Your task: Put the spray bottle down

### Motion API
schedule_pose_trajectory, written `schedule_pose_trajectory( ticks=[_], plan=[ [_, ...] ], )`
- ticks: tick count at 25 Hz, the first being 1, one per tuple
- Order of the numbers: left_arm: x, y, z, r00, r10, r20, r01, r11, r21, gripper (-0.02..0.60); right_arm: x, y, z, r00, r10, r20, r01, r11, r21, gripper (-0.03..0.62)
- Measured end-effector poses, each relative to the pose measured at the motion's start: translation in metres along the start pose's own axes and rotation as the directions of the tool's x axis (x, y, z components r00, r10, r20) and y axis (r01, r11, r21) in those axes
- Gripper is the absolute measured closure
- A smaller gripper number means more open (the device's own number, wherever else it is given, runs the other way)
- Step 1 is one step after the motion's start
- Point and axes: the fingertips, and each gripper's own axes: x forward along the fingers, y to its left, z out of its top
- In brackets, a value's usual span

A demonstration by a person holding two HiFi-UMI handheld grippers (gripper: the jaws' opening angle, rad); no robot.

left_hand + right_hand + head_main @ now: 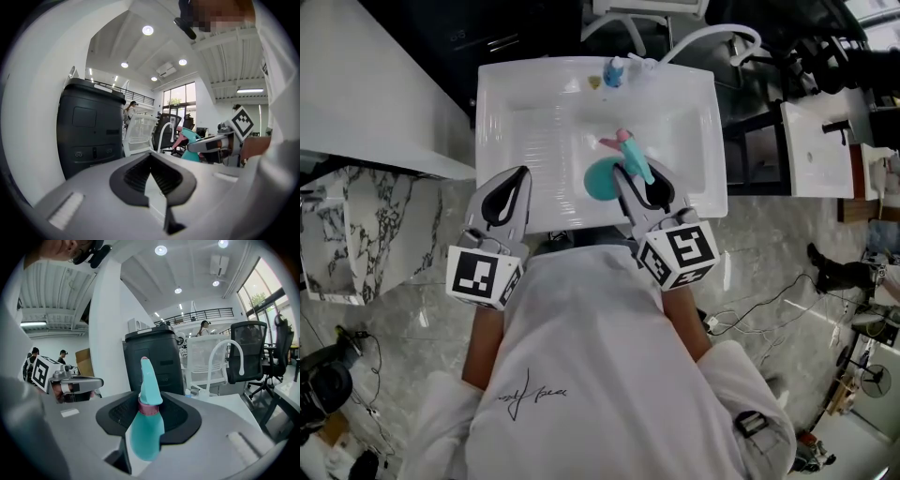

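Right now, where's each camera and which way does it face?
Head view: on the head, steeply down at a white rectangular basin; left gripper, right gripper, white shirt show.
Left gripper view: along its shut jaws, toward a dark grey cabinet.
Right gripper view: along its jaws, gripping a teal plastic spray bottle.
Shared: all show that bottle.

The left half of the sink [534,122] is bare and white, just past my left gripper [523,174]. A gripper could go down there. In the middle, the spray bottle [604,178] in my right gripper [642,180] takes up the room. At the far rim, the faucet [712,34] and a small blue bottle [614,71] stand in the way. To the right of the spray bottle I see only a thin free strip. A white counter [375,94] blocks the way off to the left.
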Motion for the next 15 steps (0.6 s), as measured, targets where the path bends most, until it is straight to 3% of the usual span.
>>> schedule_pose_trajectory(
  ticks=[15],
  plan=[
    [0.02,0.015,-0.012,0.997,0.062,-0.035,-0.064,0.996,-0.058,0.577,0.028,-0.021,0.017,0.999,0.048,-0.024,-0.049,0.998,-0.05,0.459]
  ],
)
